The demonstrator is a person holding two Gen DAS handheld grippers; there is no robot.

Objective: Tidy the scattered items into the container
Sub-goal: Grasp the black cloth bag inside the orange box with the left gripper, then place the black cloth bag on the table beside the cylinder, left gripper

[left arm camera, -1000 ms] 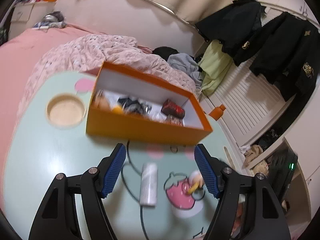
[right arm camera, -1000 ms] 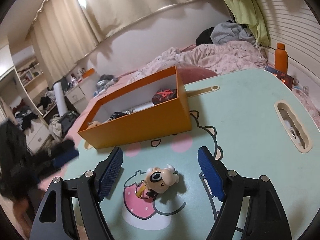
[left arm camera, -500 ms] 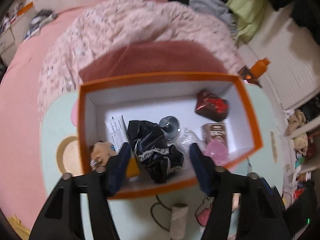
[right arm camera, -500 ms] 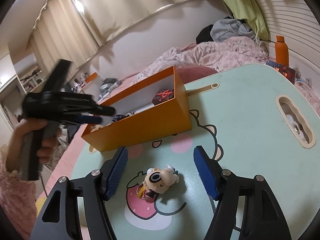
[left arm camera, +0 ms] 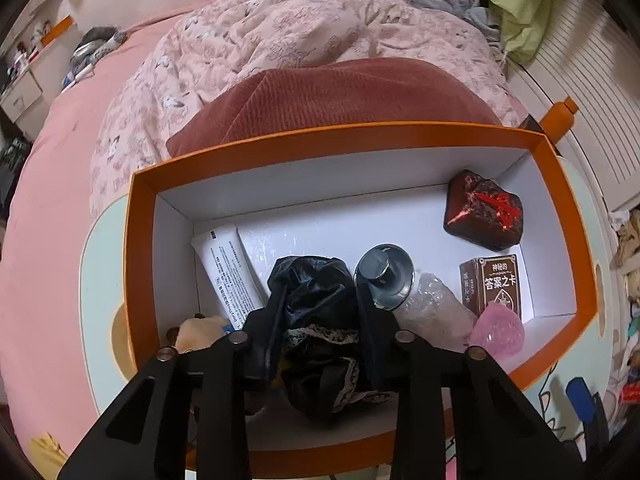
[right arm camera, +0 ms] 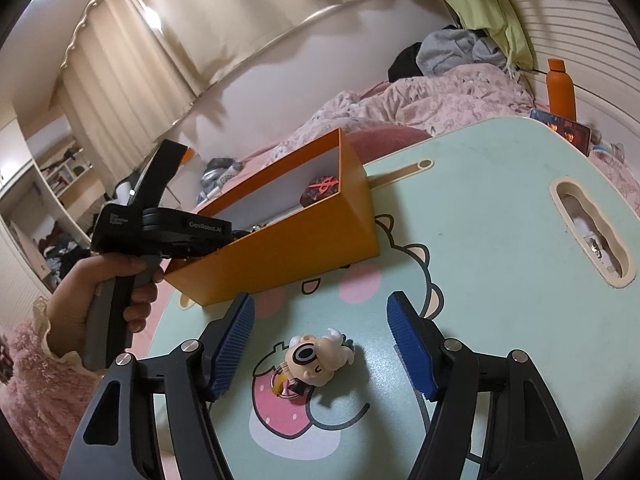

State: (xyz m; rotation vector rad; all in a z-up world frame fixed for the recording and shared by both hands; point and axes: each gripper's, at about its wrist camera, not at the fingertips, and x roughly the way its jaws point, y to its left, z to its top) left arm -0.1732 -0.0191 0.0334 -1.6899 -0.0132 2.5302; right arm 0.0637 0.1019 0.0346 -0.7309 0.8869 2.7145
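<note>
Inside the orange box (left arm camera: 344,136), my left gripper (left arm camera: 320,296) points steeply down. Its jaws are closing, and the fingers press both sides of a crumpled black cloth bundle (left arm camera: 320,376). Around it lie a white tube (left arm camera: 228,268), a metal disc (left arm camera: 384,276), a red-black packet (left arm camera: 484,212), a brown card box (left arm camera: 496,284) and a pink stone (left arm camera: 498,334). In the right wrist view a hand (right arm camera: 100,292) holds that left gripper (right arm camera: 160,232) over the box (right arm camera: 280,256). My right gripper (right arm camera: 320,298) stands open low over the table, with a small figurine (right arm camera: 314,358) lying untouched between its pads.
The mint-green table (right arm camera: 500,184) carries cartoon prints and a slot cut-out (right arm camera: 592,232) at the right. An orange bottle (right arm camera: 560,88) stands past the far corner. A red cushion (left arm camera: 340,92) and a pink quilt (left arm camera: 320,24) lie right behind the box.
My left gripper swung from over the table to above the box, tipped down into it and narrowed onto the black cloth. The right gripper narrowed slightly and stayed over the figurine.
</note>
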